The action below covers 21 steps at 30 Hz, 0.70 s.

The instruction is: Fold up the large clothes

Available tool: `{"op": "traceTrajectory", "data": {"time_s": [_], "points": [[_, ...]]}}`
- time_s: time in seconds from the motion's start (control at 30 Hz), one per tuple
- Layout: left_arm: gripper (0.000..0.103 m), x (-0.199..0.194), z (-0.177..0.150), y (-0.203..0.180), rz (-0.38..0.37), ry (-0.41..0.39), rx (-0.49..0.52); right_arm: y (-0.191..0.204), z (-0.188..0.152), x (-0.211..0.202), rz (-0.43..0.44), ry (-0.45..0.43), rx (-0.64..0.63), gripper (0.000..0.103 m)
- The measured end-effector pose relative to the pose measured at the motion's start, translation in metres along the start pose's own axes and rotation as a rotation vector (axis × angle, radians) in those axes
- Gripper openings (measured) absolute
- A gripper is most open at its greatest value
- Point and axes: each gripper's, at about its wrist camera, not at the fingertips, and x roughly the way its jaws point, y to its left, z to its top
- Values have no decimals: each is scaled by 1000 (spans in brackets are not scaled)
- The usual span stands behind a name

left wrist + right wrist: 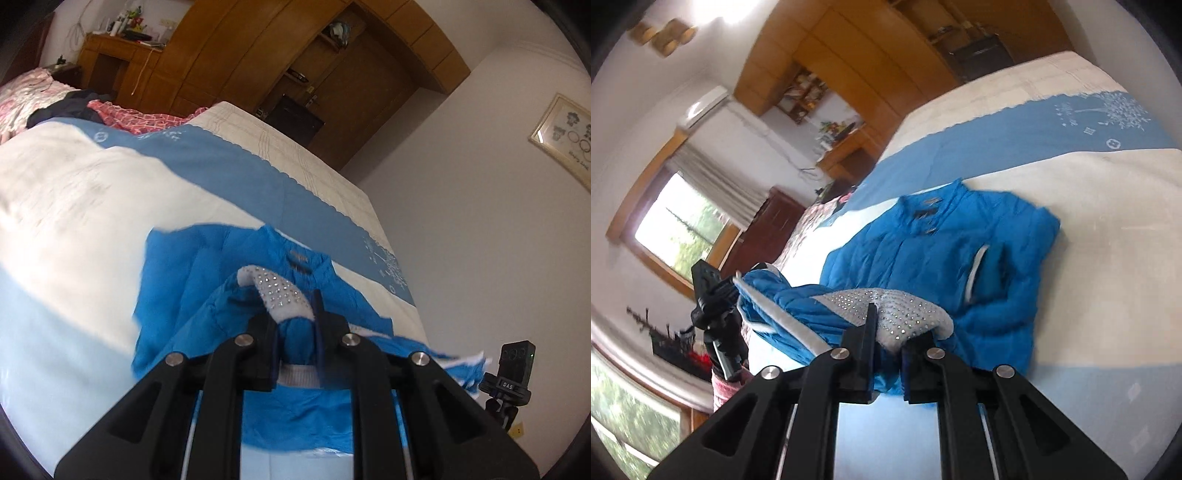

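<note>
A bright blue padded jacket (942, 243) lies on the bed, its collar (299, 258) toward the far side. My left gripper (295, 332) is shut on the jacket's lower edge, pinching blue fabric and a grey knit band with studs (280, 295), lifted off the bed. My right gripper (888, 332) is shut on the same kind of studded grey band (905, 310) at the other corner, also raised. Between the two grips a fold of blue fabric (783, 306) hangs. The left gripper (713, 295) shows at the left of the right wrist view, and the right one (511, 369) at the lower right of the left wrist view.
The bed carries a white and blue cover (92, 206). Dark and pink clothes (92, 110) are piled at its far end. Wooden wardrobes (258, 55) and a desk (110, 55) line the wall behind. The bed's edge (399, 266) drops off at right, near a wall with a framed picture (565, 136). A window (676, 225) lies left.
</note>
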Motion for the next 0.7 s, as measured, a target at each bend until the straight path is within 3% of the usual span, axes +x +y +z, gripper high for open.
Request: {"op": "traceTrajectory", "data": {"time_s": [0.37, 0.7], "points": [[14, 119, 55, 28, 76, 93, -54, -82, 77, 74, -31, 51, 200, 10], [17, 197, 63, 92, 132, 201, -158, -144, 107, 142, -54, 112, 326, 10]]}}
